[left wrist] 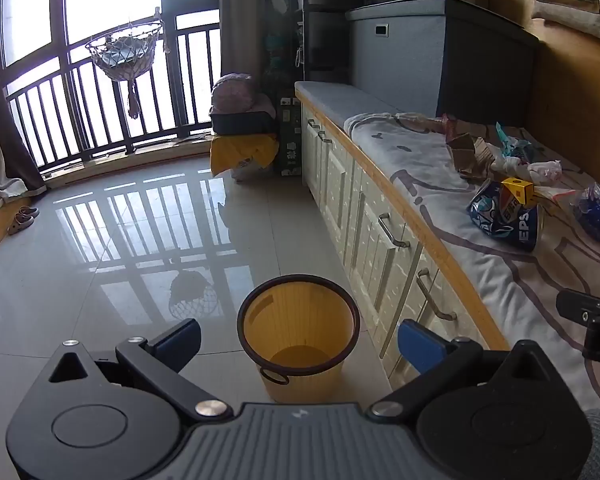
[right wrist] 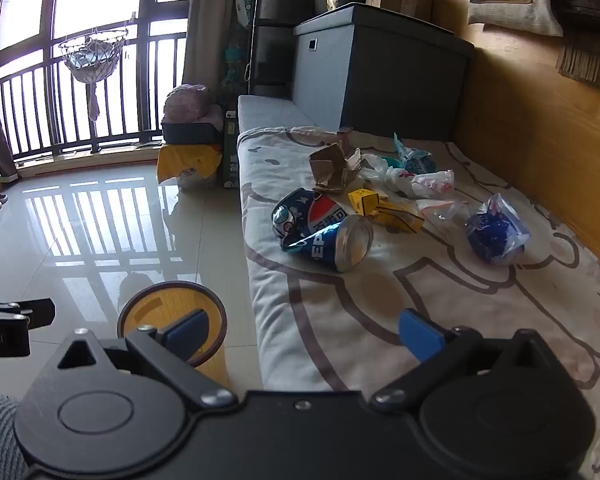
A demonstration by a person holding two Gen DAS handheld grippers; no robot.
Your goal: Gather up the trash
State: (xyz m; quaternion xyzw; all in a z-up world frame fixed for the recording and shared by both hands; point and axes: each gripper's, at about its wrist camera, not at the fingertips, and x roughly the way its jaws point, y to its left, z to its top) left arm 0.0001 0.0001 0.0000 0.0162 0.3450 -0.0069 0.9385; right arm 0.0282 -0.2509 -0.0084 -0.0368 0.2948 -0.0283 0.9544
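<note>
Fingers (right wrist: 420, 332) on both my grippers spread wide and empty: yellow plastic bin (left wrist: 298, 344) holds nothing, crushed blue Pepsi can (right wrist: 324, 230) and wrappers remain.

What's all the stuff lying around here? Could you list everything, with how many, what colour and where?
Pepsi can: one, blue, crushed, on its side on the blanket.
Small box: one, yellow, behind the can.
Torn cardboard: one piece, brown, farther back.
Plastic bags: a few, white and teal, by the cardboard.
Blue packet: one, in clear plastic, near the wooden wall.
Blanket: one, cream, brown outlines, on the bench.
Waste bin: one, yellow, dark rim, empty, on the floor.
Left gripper: black, blue pads, open.
Right gripper: same, open.
</note>
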